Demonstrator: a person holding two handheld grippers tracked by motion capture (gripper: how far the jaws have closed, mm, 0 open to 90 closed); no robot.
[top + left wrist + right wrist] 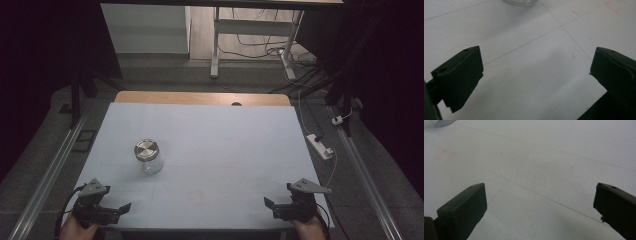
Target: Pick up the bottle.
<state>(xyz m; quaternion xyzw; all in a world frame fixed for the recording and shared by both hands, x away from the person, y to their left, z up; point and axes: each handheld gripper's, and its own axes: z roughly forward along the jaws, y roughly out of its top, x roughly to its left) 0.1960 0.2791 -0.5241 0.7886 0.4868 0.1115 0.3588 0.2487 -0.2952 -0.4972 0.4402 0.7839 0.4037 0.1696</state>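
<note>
At the near left corner the left gripper [107,207] rests with jaws spread wide and empty; beyond it the glass jar [148,156], metal lid on, stands upright on the white table cover [210,140], cut off at the top edge of both gripper views. At the near right corner the right gripper [282,207] gapes equally wide, while the surrounding room lies dark, with cables [310,100] barely readable on the floor.

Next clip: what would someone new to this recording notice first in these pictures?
A lone glass jar with a shiny metal lid stands upright on the left half of the white table. The left gripper and right gripper sit at the near corners, jaws wide open with nothing between them, both apart from the jar.
</note>
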